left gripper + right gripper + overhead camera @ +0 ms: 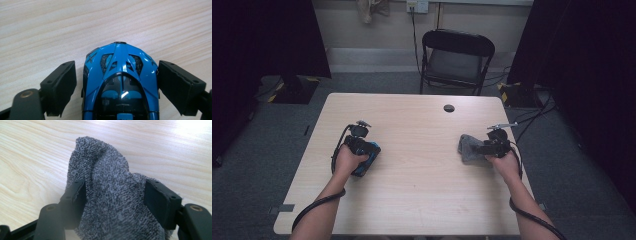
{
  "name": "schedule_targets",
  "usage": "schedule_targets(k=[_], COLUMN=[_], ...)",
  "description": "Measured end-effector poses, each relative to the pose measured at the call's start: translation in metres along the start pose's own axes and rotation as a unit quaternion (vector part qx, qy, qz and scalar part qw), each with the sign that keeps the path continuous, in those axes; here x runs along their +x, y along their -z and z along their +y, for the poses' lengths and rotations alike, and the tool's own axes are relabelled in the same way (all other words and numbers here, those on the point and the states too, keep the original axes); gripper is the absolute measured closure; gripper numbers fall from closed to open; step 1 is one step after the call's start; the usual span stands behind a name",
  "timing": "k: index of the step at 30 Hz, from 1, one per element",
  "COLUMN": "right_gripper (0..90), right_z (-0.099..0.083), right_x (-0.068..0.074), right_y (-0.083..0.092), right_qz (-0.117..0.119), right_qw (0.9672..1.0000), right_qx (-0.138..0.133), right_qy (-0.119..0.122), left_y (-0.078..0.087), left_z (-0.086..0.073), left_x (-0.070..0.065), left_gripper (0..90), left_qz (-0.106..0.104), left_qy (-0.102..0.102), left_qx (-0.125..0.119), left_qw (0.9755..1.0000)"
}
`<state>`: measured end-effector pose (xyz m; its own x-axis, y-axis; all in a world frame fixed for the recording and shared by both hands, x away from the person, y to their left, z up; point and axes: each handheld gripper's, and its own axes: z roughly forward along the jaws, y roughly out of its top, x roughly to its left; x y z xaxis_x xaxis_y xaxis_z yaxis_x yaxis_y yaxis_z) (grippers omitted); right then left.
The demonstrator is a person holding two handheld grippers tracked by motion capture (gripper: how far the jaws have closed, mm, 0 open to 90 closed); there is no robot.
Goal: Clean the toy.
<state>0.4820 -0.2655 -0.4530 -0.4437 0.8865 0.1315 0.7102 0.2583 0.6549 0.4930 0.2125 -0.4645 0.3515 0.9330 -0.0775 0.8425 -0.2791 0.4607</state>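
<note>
On the counter (422, 200), a glossy blue toy car (121, 82), hard and slippery, is being straddled by the released left claw (117, 82), best pinched along its flanks, while a soft, floppy grey cloth (112, 202) is being loosely bracketed by the released right claw (113, 197).

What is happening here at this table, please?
A person sits at a wooden table with a two-jaw gripper in each hand. The left gripper has a blue toy car between its jaws, with a small gap on each side, so it looks open, not gripping. The right gripper has a grey cloth bunched between its jaws; how firmly they press on it is not clear. Both things rest on the table.
</note>
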Motion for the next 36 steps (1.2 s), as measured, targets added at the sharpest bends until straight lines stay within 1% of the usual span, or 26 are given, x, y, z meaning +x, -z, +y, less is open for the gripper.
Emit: schedule_targets(k=[2, 6, 8, 10, 11, 14, 19, 21, 26, 29, 31, 34, 36], right_gripper=[31.4, 28.4, 26.8, 24.2, 23.4, 22.9, 20.8, 20.0, 18.6, 17.9, 17.6, 17.3, 17.3], right_z=[0.000, 0.001, 0.002, 0.003, 0.004, 0.006, 0.009, 0.011, 0.017, 0.021, 0.021, 0.022, 0.022], right_x=[0.000, 0.001, 0.001, 0.001, 0.002, 0.003, 0.006, 0.007, 0.013, 0.018, 0.020, 0.025, 0.030], right_y=[0.001, 0.003, 0.005, 0.006, 0.007, 0.011, 0.018, 0.021, 0.027, 0.031, 0.031, 0.031, 0.030], right_qz=[0.002, 0.004, 0.006, 0.006, 0.006, 0.009, 0.013, 0.017, 0.021, 0.024, 0.025, 0.030, 0.036], right_qw=[1.0000, 1.0000, 1.0000, 1.0000, 1.0000, 0.9999, 0.9998, 0.9997, 0.9995, 0.9993, 0.9992, 0.9989, 0.9985], right_qx=[0.000, -0.001, 0.000, 0.000, 0.000, -0.007, -0.009, -0.010, -0.011, -0.017, -0.018, -0.016, -0.010], right_qy=[-0.001, -0.002, -0.001, 0.002, 0.000, 0.000, 0.009, 0.013, 0.021, 0.024, 0.026, 0.031, 0.039], left_y=[0.002, 0.007, 0.010, 0.013, 0.015, 0.020, 0.028, 0.032, 0.043, 0.047, 0.049, 0.051, 0.053], left_z=[0.000, 0.001, 0.001, 0.002, 0.003, 0.004, 0.005, 0.006, 0.009, 0.009, 0.008, 0.007, 0.007], left_x=[0.000, 0.000, -0.001, -0.001, -0.002, -0.003, -0.007, -0.009, -0.014, -0.017, -0.020, -0.024, -0.027], left_gripper=[15.4, 15.4, 15.4, 15.4, 15.4, 15.4, 15.5, 15.5, 15.5, 15.6, 15.6, 15.6, 15.6], left_qz=[0.000, -0.001, -0.003, -0.005, -0.005, -0.011, -0.014, -0.014, -0.020, -0.031, -0.031, -0.038, -0.043], left_qy=[0.006, 0.003, 0.004, 0.003, -0.002, -0.003, -0.012, -0.012, -0.019, -0.023, -0.025, -0.030, -0.034], left_qx=[0.002, 0.000, -0.006, -0.005, -0.003, -0.006, -0.012, -0.016, -0.025, -0.034, -0.033, -0.034, -0.038], left_qw=[1.0000, 1.0000, 1.0000, 1.0000, 1.0000, 0.9999, 0.9998, 0.9997, 0.9993, 0.9987, 0.9986, 0.9983, 0.9978])
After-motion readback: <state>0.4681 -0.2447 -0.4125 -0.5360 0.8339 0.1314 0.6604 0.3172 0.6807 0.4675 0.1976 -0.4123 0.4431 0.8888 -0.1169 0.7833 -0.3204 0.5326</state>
